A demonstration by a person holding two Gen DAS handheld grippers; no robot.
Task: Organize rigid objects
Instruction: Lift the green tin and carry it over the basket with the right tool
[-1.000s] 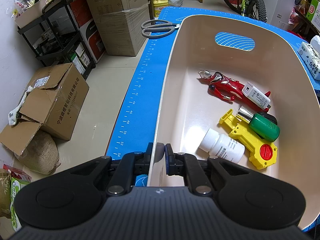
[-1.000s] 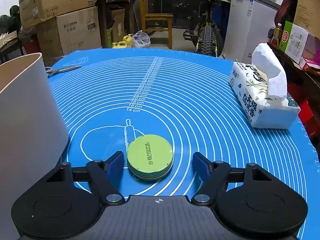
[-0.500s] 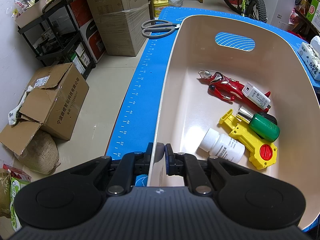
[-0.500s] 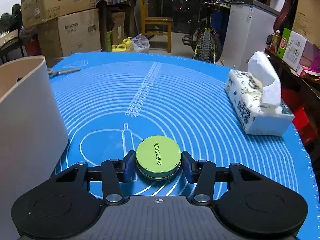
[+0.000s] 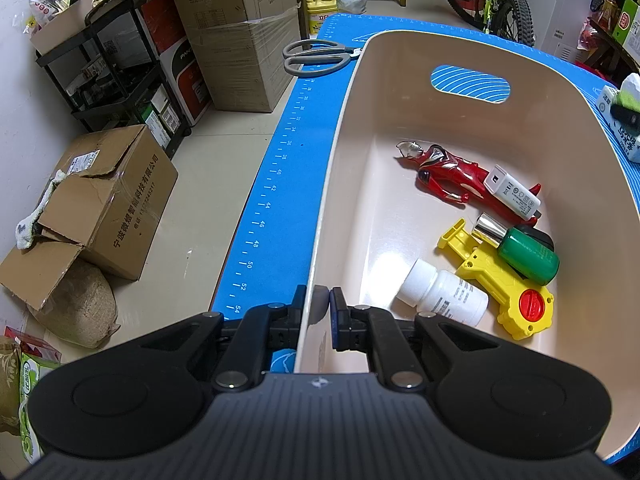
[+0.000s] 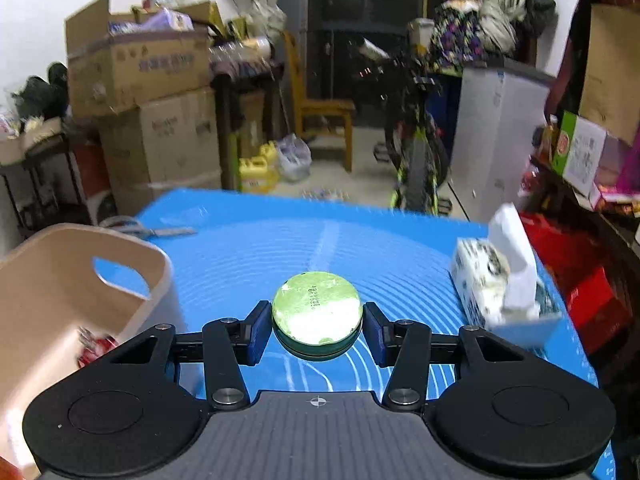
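Observation:
My left gripper [image 5: 318, 306] is shut on the near left rim of a beige plastic basket [image 5: 344, 128]. Inside lie a red toy figure [image 5: 444, 170], a white charger [image 5: 514, 196], a green bottle [image 5: 526, 254], a yellow toy gun [image 5: 500, 280] and a white pill bottle [image 5: 444, 294]. My right gripper [image 6: 317, 322] is shut on a round green tin [image 6: 317, 312] and holds it above the blue mat [image 6: 360, 248], right of the basket [image 6: 52, 280].
Grey scissors [image 5: 316, 56] lie on the mat behind the basket. A tissue pack [image 6: 500, 284] stands at the mat's right edge. Cardboard boxes [image 5: 104, 200] and a black shelf [image 5: 116, 80] stand on the floor to the left.
My right gripper closed on the green tin and lifted it off the mat, tilting up. The left gripper has not moved.

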